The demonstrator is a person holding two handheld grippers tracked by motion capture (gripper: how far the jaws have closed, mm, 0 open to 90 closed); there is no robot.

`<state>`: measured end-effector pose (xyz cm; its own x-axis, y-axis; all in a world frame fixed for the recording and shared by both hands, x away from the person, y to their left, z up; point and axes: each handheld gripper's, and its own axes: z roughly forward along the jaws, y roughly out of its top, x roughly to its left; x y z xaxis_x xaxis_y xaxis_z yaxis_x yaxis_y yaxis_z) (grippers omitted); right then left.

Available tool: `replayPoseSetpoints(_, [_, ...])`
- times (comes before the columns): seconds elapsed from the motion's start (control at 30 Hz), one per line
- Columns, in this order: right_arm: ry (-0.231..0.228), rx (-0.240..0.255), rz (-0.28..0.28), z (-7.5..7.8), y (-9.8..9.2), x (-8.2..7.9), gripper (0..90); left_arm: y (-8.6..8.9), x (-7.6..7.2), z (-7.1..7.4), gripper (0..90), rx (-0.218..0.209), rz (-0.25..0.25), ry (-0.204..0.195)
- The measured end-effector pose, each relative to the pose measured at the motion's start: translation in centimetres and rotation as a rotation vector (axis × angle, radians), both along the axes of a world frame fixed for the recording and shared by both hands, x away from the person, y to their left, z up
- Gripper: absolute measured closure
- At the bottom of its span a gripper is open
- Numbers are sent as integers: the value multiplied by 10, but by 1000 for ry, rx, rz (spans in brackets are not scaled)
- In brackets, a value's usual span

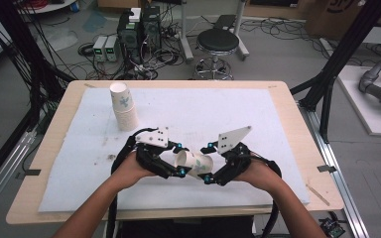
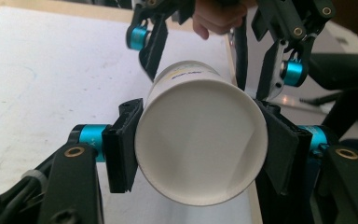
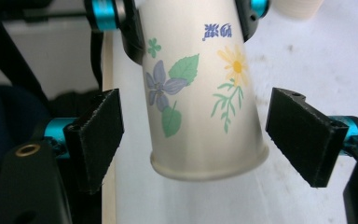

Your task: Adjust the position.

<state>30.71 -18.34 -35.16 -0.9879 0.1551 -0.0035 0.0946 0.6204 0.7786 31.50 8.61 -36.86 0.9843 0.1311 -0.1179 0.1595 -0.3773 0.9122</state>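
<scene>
One flowered paper cup (image 1: 194, 164) lies clamped at its rim by the left gripper (image 1: 178, 159); the right gripper (image 1: 207, 162) straddles its base, fingers apart, beside one cup stack (image 1: 124, 107).

Paper cup (image 2: 200, 140): matt white inside, smooth, printed flowers outside. Stack of cups (image 1: 124, 106): same paper, matt. Left gripper (image 2: 200, 144) fingers (image 2: 121, 149): black plastic, dull, ribbed on the faces; blue metal collars with a satin sheen. Surface (image 1: 59, 124): pale wood edge, topped with a white foam sheet (image 1: 203, 106), matt, scuffed.
</scene>
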Motion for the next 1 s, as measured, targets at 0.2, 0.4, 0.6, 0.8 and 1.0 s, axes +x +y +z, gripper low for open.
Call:
replayPoseSetpoints(0.2, [-17, 144, -65, -4, -12, -3, 196, 12, -2, -13, 369, -95, 36, -1])
replayPoseSetpoints(0.4, [-29, 233, -113, -14, -22, -6, 200, 20, -5, -21, 369, -141, 63, -18])
replayPoseSetpoints(0.6, [-41, 285, -149, -23, -29, -11, 202, 27, -7, -26, 370, -191, 88, -40])
replayPoseSetpoints(0.8, [-40, 321, -158, -32, -31, -14, 202, 28, -8, -26, 372, -233, 80, -74])
replayPoseSetpoints(1.0, [-31, 334, -152, -39, -33, -12, 202, 26, -11, -25, 371, -248, 63, -94])
